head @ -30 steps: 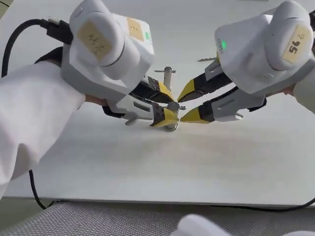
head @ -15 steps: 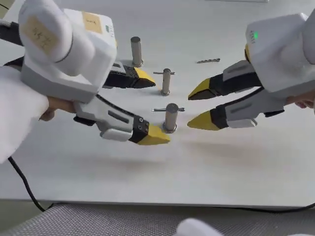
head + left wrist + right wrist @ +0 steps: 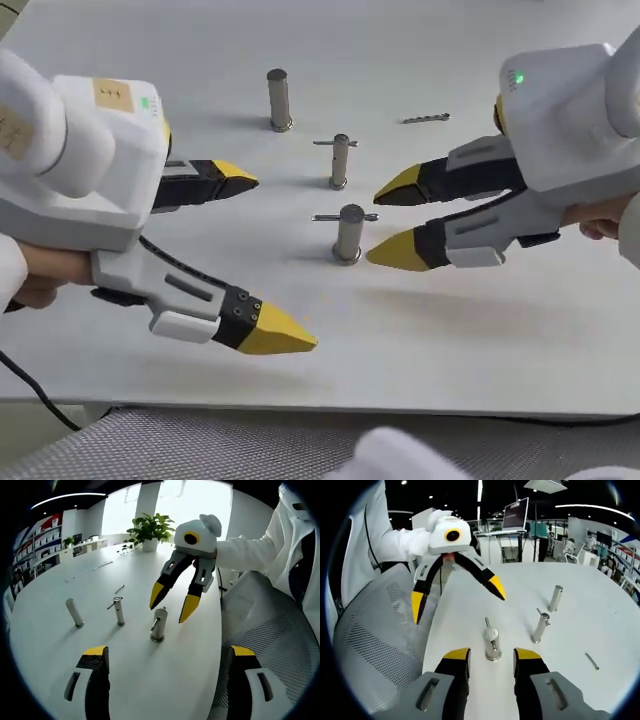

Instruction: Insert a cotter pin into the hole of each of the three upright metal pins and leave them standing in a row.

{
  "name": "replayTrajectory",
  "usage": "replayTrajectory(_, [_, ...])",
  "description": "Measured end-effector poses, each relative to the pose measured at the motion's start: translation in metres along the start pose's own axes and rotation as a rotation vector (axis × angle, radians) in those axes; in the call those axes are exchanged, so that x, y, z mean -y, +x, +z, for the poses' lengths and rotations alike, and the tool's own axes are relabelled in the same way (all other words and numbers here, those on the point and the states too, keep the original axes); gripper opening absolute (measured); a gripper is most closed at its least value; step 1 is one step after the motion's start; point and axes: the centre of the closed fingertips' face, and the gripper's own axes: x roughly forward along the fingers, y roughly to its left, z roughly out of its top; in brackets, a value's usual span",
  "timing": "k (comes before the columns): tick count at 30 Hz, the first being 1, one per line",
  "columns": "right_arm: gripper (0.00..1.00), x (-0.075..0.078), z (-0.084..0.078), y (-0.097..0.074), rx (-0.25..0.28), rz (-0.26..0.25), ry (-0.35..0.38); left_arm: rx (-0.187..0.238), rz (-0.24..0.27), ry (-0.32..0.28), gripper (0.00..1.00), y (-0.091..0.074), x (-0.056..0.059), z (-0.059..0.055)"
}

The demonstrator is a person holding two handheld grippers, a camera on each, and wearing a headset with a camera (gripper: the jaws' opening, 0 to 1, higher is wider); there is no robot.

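Left gripper [image 3: 283, 262]: pulled back from near pin [image 3: 349, 232], jaws wide apart, empty.
Right gripper [image 3: 374, 228]: jaws apart, empty, just beside it.
Row: near pin and middle pin [image 3: 340, 160] held cotters; far pin [image 3: 278, 100] bare.
Spare cotter [image 3: 426, 119]: lay right of the row, probably next.

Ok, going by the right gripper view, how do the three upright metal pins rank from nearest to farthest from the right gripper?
1. front pin: directly ahead of the right gripper, standing between its open tongs.
2. middle pin: further back, off to the right in this view.
3. far pin: farthest, at the end of the row, upper right.
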Motion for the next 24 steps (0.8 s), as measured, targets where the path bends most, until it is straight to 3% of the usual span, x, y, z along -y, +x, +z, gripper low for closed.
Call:
replayTrajectory(5, [0.29,0.0,0.002,0.01,0.03,0.003,0.04,0.013,-0.017,-0.011,0.99,-0.004,0.009,-0.002])
replayTrajectory(9, [0.18,0.004,0.001,0.018,0.029,-0.013,0.017,0.001,-0.023,-0.009,0.99,-0.004,0.014,-0.004])
replayTrajectory(18, [0.11,0.0,0.005,0.025,0.046,0.023,0.021,-0.008,-0.03,0.005,0.99,-0.005,0.019,-0.005])
replayTrajectory(24, [0.09,0.0,0.005,0.025,0.048,0.029,0.019,-0.008,-0.022,0.002,0.99,-0.008,0.015,-0.009])
